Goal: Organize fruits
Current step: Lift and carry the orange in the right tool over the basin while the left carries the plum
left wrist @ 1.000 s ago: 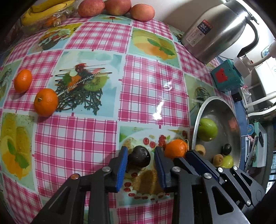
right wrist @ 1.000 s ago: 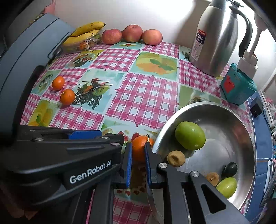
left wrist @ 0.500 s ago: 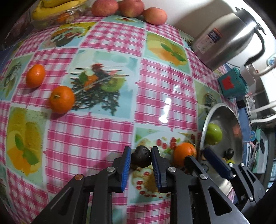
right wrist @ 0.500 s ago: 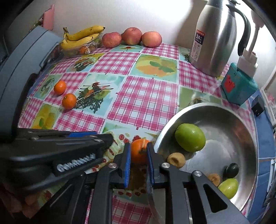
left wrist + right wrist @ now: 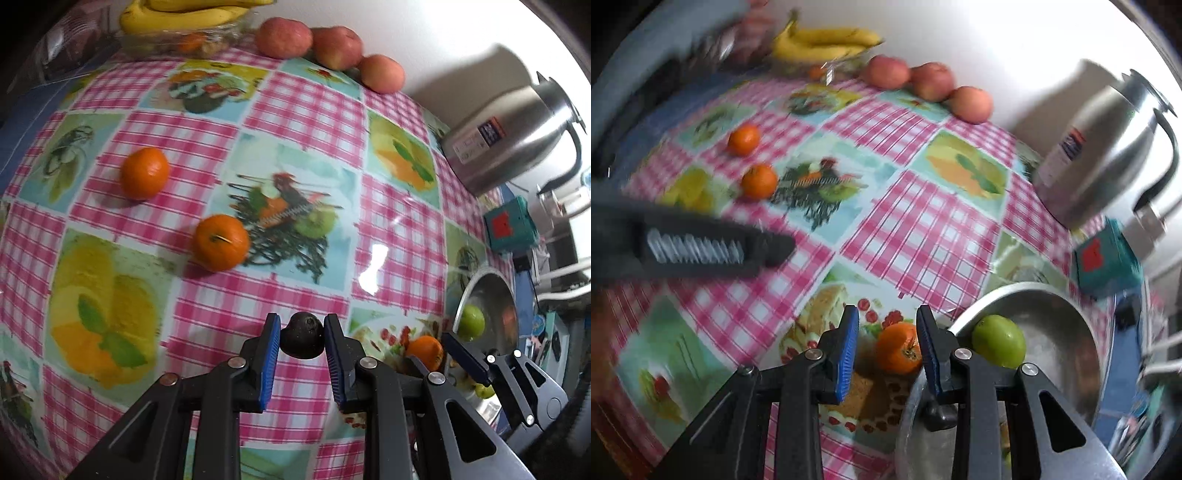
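Note:
A small dark fruit (image 5: 302, 341) hangs above the checked tablecloth, clamped between the blue pads of my left gripper (image 5: 301, 323). My right gripper (image 5: 886, 319) points down over an orange (image 5: 899, 352) that lies on the cloth beside the steel bowl (image 5: 1015, 291). Its jaws are opening: the orange sits between them near the right pad, and the left pad stands clear of it. In the left wrist view the same orange (image 5: 424, 350) shows at the lower right. My left gripper's body is a blurred dark bar (image 5: 701, 247) in the right wrist view.
Two more oranges (image 5: 144, 172) (image 5: 221, 242) lie on the cloth at the left. The bowl holds a green fruit (image 5: 999, 341). Three apples (image 5: 332, 46), bananas (image 5: 184, 14) over a clear dish, a steel jug (image 5: 509, 133) and a teal box (image 5: 509, 229) line the far side.
My left gripper closed on the dark fruit, lifted it and carried it left, away from the bowl. My right gripper's jaws parted from the orange, and the wrist rolled.

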`<state>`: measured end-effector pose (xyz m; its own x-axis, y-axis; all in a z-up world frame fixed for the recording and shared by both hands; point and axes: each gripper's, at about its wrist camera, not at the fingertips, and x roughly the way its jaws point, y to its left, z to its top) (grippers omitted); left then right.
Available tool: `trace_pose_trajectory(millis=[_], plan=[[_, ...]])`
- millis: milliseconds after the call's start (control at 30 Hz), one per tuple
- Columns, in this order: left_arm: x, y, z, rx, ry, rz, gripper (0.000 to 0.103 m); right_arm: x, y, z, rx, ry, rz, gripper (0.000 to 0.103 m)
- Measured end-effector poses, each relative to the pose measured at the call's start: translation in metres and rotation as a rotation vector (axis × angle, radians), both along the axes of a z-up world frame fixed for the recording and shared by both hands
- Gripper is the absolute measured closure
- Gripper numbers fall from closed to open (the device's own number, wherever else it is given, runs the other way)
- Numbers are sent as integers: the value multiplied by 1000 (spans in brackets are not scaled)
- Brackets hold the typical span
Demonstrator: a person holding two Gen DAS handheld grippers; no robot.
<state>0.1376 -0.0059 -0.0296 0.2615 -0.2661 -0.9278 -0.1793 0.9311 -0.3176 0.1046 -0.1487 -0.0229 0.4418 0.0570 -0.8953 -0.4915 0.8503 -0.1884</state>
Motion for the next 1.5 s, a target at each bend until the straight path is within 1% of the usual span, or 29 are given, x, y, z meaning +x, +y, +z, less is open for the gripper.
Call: trace_pose_trajectory(millis=[67, 133, 200, 333, 467, 633, 833, 967, 1400, 1500], plan=[[0, 6, 1, -1, -3, 11, 77, 3, 2, -7, -46, 18, 21, 70], [0, 9, 2, -11, -6, 20, 77, 5, 2, -11, -106, 18, 39, 68], [0, 12, 3, -17, -9, 27, 77, 6, 2, -15, -145, 32, 71, 66], [1, 12, 3, -24, -9, 30, 77, 4, 1, -15, -169, 56, 122, 64], [0, 14, 3, -26, -9, 34, 77, -2, 7, -18, -201, 72, 178, 56], [0, 16, 3, -23, -8, 43, 77, -7, 13, -23, -244, 67, 222, 56], [-1, 16, 1, -26, -1, 47, 77, -10, 19, -30, -332, 47, 268, 56], [-1, 17, 0, -25, 1, 49, 77, -9, 16, -29, -345, 22, 254, 68], [-2, 15, -4, -38, 16, 47, 77, 4, 12, -31, -300, 17, 207, 68], [-3, 15, -4, -45, 18, 45, 77, 1, 13, -30, -298, 21, 202, 69]])
